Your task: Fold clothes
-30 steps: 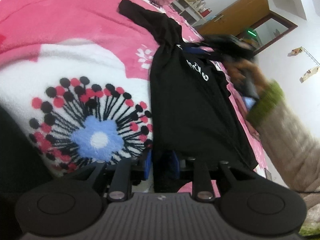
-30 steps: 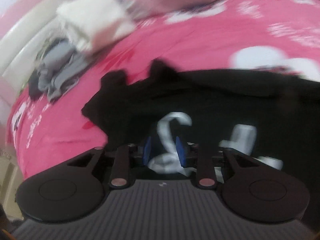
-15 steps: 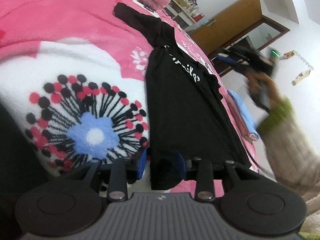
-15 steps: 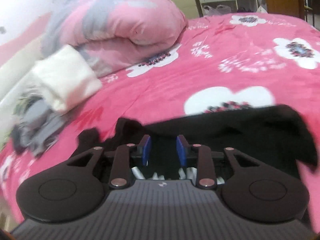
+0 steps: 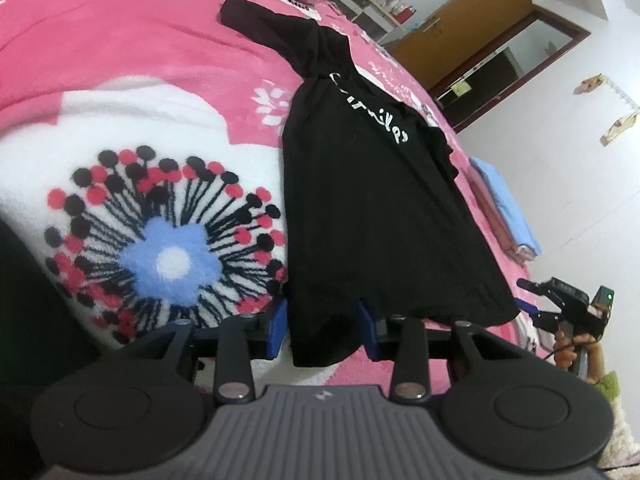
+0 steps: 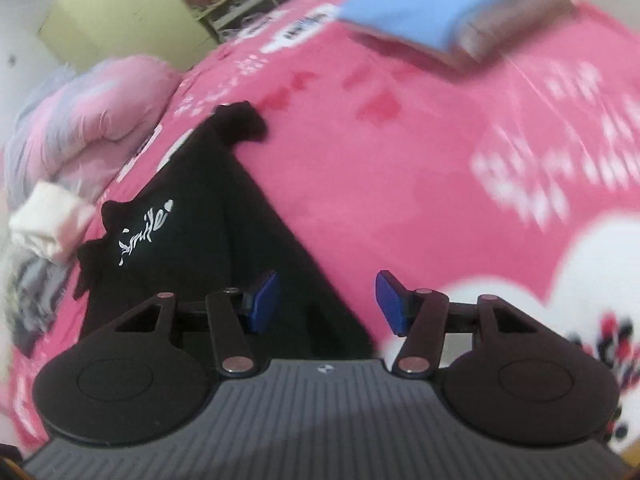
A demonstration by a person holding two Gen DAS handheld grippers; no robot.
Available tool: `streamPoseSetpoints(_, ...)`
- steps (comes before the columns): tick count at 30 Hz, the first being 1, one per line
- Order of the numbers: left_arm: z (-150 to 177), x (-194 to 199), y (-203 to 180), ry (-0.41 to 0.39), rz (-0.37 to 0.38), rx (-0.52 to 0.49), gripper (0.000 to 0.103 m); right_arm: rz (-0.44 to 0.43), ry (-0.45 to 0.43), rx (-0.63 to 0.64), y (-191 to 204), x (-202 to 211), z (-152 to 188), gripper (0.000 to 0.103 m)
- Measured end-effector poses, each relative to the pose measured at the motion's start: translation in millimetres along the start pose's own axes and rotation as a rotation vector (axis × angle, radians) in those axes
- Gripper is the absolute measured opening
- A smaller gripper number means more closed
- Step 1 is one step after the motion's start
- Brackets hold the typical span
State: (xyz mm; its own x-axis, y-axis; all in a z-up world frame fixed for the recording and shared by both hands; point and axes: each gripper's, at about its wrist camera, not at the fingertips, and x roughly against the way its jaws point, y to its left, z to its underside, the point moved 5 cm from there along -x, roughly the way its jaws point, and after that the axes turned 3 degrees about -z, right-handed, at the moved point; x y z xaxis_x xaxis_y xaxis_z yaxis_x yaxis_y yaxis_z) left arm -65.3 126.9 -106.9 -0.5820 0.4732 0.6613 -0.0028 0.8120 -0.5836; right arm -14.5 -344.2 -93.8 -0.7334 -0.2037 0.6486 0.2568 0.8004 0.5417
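One black T-shirt is laid lengthwise on pink floral blanket. Near hem is bracketed by left gripper, pads apart. Right gripper is held wide, w/ nothing gripped, at hem's right corner.

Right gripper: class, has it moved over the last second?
Yes. The right gripper has swung from above the black shirt's chest down to its hem corner, away from the wooden door.
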Motion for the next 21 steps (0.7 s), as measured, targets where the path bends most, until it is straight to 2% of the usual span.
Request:
streamPoseSetpoints(3,-1,-1,-4,0.002,-0.036,-0.007,0.029,-0.042,0.002,0.004,-8,-5,6,0.052)
streamPoseSetpoints(4,0,-1,-6,0.003,-0.050,-0.007,0.020,-0.048,0.007,0.019,-8,-9,6,0.052)
streamPoseSetpoints(5,0,-1,-7,0.003,-0.065,-0.007,0.006,-0.054,0.014,0.034,-7,-12,6,0.051)
streamPoseSetpoints(6,1,0,-9,0.003,-0.070,-0.003,0.005,-0.060,0.028,0.057,-7,-11,8,0.046)
streamPoseSetpoints(7,1,1,-11,0.001,-0.067,0.005,0.005,-0.065,0.042,0.079,-6,-10,10,0.030)
streamPoseSetpoints(9,-1,4,-15,0.005,-0.030,0.030,0.004,-0.087,0.082,0.122,-2,-8,17,0.005)
streamPoseSetpoints(11,-18,4,-18,0.029,0.078,0.121,0.003,-0.113,0.098,0.144,5,-7,21,0.003)
streamPoseSetpoints(12,-33,2,-19,0.047,0.153,0.189,0.003,-0.134,0.091,0.140,9,-6,17,0.002)
streamPoseSetpoints(13,-58,0,-24,0.044,0.201,0.216,0.003,-0.156,0.083,0.131,14,-5,12,0.002)
streamPoseSetpoints(15,-119,-1,-42,0.008,0.255,0.206,0.003,-0.232,0.039,0.044,23,-5,-17,0.002)
streamPoseSetpoints(18,-207,10,-80,-0.079,0.291,0.158,0.003,-0.345,-0.089,-0.051,51,5,-89,0.002)
streamPoseSetpoints(20,-245,38,-108,-0.165,0.314,0.088,0.003,-0.420,-0.192,-0.087,71,28,-135,0.002)
streamPoseSetpoints(21,-253,56,-119,-0.214,0.318,0.039,0.003,-0.452,-0.252,-0.071,81,50,-150,0.002)
